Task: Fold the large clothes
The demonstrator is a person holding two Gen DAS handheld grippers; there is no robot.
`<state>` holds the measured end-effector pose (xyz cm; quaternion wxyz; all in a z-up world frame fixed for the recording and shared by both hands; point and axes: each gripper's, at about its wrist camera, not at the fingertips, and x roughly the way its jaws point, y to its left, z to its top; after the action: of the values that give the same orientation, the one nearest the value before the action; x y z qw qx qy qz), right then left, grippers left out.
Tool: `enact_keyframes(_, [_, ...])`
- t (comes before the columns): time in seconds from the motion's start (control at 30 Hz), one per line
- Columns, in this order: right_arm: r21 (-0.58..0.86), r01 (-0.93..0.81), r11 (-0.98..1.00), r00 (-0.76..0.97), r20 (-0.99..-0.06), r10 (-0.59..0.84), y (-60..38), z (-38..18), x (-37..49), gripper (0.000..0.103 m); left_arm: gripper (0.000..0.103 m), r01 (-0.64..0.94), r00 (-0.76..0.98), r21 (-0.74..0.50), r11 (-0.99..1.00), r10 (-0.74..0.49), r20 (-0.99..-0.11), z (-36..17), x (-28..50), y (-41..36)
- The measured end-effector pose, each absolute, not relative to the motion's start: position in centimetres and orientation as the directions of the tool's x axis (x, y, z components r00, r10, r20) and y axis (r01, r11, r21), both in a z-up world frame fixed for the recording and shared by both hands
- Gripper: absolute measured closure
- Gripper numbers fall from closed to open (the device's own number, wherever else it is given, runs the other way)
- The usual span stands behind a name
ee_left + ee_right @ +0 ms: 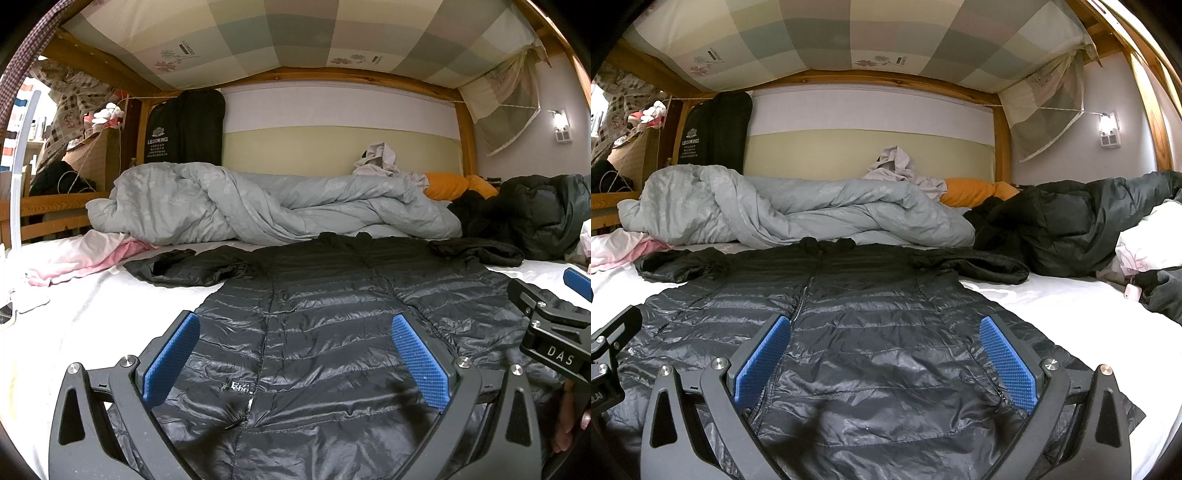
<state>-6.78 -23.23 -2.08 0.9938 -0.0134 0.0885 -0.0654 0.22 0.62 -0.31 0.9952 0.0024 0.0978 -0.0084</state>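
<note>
So the big black puffy jacket lies flat on the white bed sheet, front side up, with its zipper running from near to far. Its bottom edge is near and its collar is far, just in front of the grey blanket. Both sleeves are spread out, one to the left and one to the right. It looks laid out flat like this so it can be folded neatly.

The left gripper hangs over the near left part of the jacket, and the right gripper hangs over the near right part. Both have their blue fingers wide apart and hold nothing. I think they sit side by side near the bottom edge so each can grab one side.

Far to the right lies a heap of other dark clothes, well apart from the jacket. No fold is made yet.
</note>
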Motion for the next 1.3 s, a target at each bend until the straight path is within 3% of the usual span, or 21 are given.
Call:
enact_keyframes(0.67, [-0.046, 0.135, 0.990, 0.978, -0.157, -0.140, -23.3, -2.2, -6.9, 0.000, 0.000, 0.019, 0.981, 0.002, 1.000, -0.018, -0.195, -0.2, 0.2, 0.6])
enact_keyframes(0.87, [-0.044, 0.114, 0.993, 0.974, -0.193, -0.120, -23.6, -1.5, -7.1, 0.000, 0.000, 0.035, 0.980, -0.009, 0.999, -0.036, -0.195, 1.0, -0.9, 1.1])
enact_keyframes(1.03, [-0.007, 0.085, 0.996, 0.967, -0.241, -0.084, -24.7, 0.8, -8.9, 0.000, 0.000, 0.055, 0.976, 0.058, 0.997, -0.041, -0.214, 3.5, -3.6, 1.2])
enact_keyframes(1.13, [-0.028, 0.088, 0.996, 0.953, -0.288, -0.092, -25.2, 2.3, -9.8, 0.000, 0.004, 0.063, 0.965, 0.103, 0.993, -0.035, -0.261, 4.2, -5.2, 1.0])
enact_keyframes(1.3, [-0.140, 0.005, 0.990, 0.923, -0.380, -0.059, -25.2, 1.8, -13.0, 0.000, 0.014, 0.218, 0.902, 0.142, 0.966, -0.143, -0.408, 1.5, -7.5, 0.1])
